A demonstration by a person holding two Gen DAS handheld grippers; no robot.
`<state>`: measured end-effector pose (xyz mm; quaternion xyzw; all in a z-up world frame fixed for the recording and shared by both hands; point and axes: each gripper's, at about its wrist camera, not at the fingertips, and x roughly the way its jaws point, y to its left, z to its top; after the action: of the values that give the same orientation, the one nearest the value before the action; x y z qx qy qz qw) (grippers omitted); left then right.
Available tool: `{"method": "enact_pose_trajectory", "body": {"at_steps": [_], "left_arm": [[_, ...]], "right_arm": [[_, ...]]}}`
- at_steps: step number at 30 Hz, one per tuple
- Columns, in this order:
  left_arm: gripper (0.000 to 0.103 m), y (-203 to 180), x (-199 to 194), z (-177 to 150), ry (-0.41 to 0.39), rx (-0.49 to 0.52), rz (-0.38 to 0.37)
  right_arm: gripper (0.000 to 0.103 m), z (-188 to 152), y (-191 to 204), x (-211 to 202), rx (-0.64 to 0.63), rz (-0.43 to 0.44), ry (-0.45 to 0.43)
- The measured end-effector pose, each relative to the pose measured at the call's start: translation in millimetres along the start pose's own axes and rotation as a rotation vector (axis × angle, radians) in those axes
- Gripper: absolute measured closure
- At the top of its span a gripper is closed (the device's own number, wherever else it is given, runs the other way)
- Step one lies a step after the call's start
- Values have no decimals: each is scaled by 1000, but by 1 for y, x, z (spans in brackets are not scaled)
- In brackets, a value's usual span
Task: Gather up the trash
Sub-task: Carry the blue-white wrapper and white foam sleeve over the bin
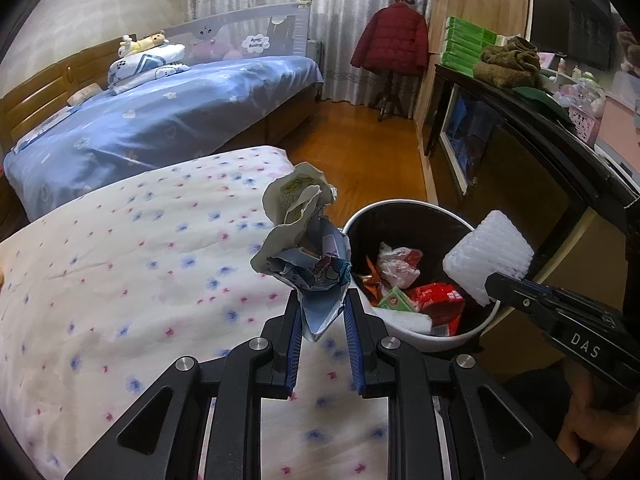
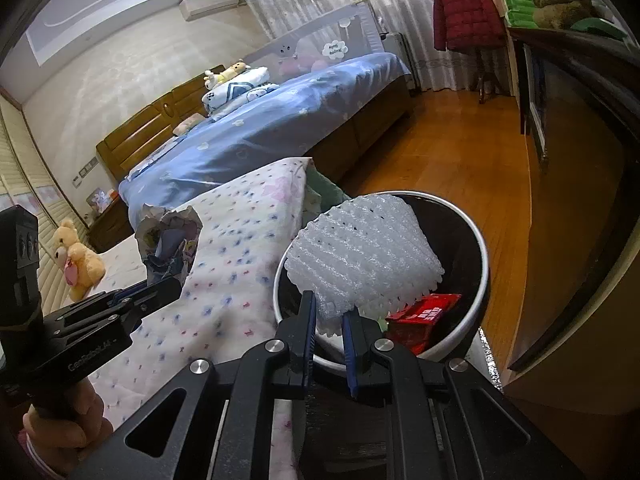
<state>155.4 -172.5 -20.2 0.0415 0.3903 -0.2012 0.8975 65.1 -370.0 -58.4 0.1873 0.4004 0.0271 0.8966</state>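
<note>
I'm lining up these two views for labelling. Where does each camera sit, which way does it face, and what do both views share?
Left wrist: on the left gripper, looking down along its fingers at the crumpled paper it clamps, above the floral bedspread; the right gripper and a hand show.
Right wrist: on the right gripper, looking down at the white foam sheet it clamps over the trash bin; the left gripper and a hand show.
Shared: bin, paper, foam, bedspread, blue bed, red jacket.

crumpled paper, matt, creased | foam net sleeve, white, ribbed, soft plastic | bin, smooth glossy plastic rim | bed cover, matt printed cloth | floor, polished wood | left claw, matt black plastic, metal rivets
</note>
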Motion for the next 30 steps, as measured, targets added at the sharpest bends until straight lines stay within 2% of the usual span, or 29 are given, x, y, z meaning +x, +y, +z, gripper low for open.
{"method": "enact_pose_trajectory", "body": {"at_steps": [30], "left_arm": [[84, -18, 25, 12, 26, 39, -26]], "right_arm": [[91, 10, -21, 15, -5, -43, 36]]}}
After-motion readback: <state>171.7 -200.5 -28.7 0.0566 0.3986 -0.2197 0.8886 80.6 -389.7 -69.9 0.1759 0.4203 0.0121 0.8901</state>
